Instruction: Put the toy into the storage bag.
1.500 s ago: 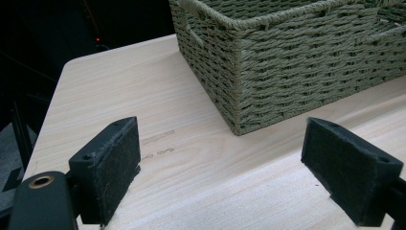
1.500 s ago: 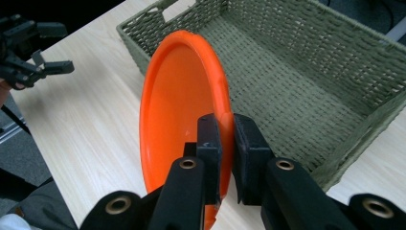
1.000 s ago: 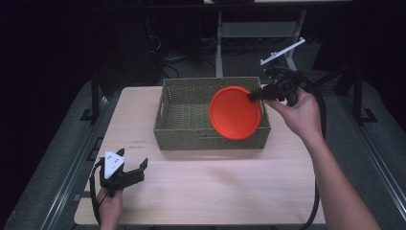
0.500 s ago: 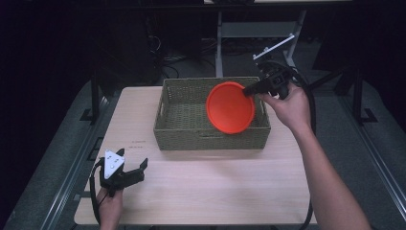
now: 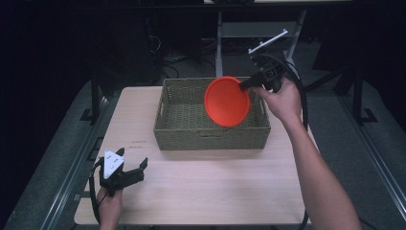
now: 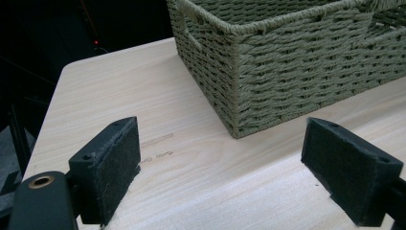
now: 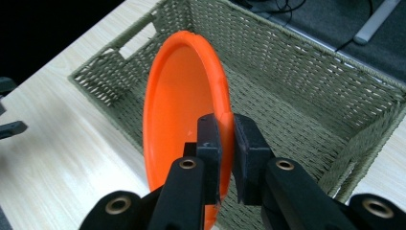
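My left claw (image 5: 128, 173) rests near the bench's (image 5: 215, 191) near left corner, its pads apart with nothing between them, bare wood under it and the basket's (image 6: 287, 81) near corner ahead.

Farther off, toward the far right of the bench, my right claw (image 7: 225, 143) is clamped on the rim of the orange plate (image 5: 227, 101). The plate stands almost on edge, tilted, hanging over the right half of the basket (image 5: 191, 129), its lower edge down inside the walls but, as far as I can judge, not yet on the woven floor. It reaches out from my claw toward the basket's middle, with only a narrow bite of rim between the pads.

What worries me is that small bite. The plate is smooth and hangs from one edge, so it could swivel or slip between the pads and drop crooked. If I carry it too low, its bottom edge could catch the basket's near wall or the far right wall and shove the basket along the bench. Letting go while it is this upright, I think it would lean against a wall instead of lying flat.
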### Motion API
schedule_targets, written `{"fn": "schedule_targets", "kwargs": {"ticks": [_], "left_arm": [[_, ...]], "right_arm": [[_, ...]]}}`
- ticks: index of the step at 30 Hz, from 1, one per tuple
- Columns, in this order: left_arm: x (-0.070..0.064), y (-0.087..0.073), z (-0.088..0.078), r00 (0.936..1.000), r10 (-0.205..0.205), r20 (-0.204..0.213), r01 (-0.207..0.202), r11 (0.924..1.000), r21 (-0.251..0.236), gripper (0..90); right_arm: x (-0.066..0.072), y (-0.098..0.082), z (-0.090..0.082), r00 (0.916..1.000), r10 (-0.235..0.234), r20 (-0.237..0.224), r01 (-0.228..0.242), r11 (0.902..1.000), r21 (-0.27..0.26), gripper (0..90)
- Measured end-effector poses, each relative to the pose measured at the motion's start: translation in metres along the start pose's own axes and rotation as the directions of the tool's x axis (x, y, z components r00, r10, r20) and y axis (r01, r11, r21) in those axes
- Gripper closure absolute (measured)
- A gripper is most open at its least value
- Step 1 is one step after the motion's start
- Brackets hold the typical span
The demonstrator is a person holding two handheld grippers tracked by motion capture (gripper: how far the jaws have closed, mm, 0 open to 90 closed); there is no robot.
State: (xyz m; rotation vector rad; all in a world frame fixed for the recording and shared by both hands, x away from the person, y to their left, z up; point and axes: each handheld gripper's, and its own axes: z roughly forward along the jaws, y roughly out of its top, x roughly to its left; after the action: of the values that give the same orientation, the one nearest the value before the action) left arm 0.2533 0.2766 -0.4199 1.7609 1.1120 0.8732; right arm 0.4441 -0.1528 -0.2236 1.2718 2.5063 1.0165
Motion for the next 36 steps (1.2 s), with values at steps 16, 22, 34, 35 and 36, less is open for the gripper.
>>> {"fn": "schedule_targets", "kwargs": {"ticks": [16, 22, 34, 35, 36], "left_arm": [[0.0, 0.0, 0.001, 1.0, 0.007, 0.006, -0.007, 1.0, 0.004, 12.8], [0.0, 0.0, 0.001, 1.0, 0.006, 0.007, -0.006, 1.0, 0.006, 12.8], [0.001, 0.0, -0.001, 1.0, 0.007, 0.002, -0.007, 1.0, -0.002, 12.8], [0.001, 0.0, -0.001, 1.0, 0.004, 0.0, -0.004, 1.0, -0.004, 12.8], [0.001, 0.0, -0.001, 1.0, 0.004, -0.002, -0.004, 1.0, -0.008, 12.7]], "right_arm": [[-0.016, 0.005, 0.019, 0.998, 0.05, 0.04, -0.051, 0.9985, 0.022, 82.0], [-0.021, 0.007, 0.029, 0.996, 0.07, 0.056, -0.072, 0.9971, 0.026, 82.0], [-0.019, 0.013, 0.053, 0.9957, 0.063, 0.068, -0.067, 0.9962, 0.055, 82.0], [-0.019, 0.013, 0.054, 0.9955, 0.07, 0.064, -0.074, 0.9956, 0.057, 82.0], [-0.019, 0.013, 0.056, 0.9956, 0.067, 0.065, -0.071, 0.9958, 0.057, 82.0]]}}
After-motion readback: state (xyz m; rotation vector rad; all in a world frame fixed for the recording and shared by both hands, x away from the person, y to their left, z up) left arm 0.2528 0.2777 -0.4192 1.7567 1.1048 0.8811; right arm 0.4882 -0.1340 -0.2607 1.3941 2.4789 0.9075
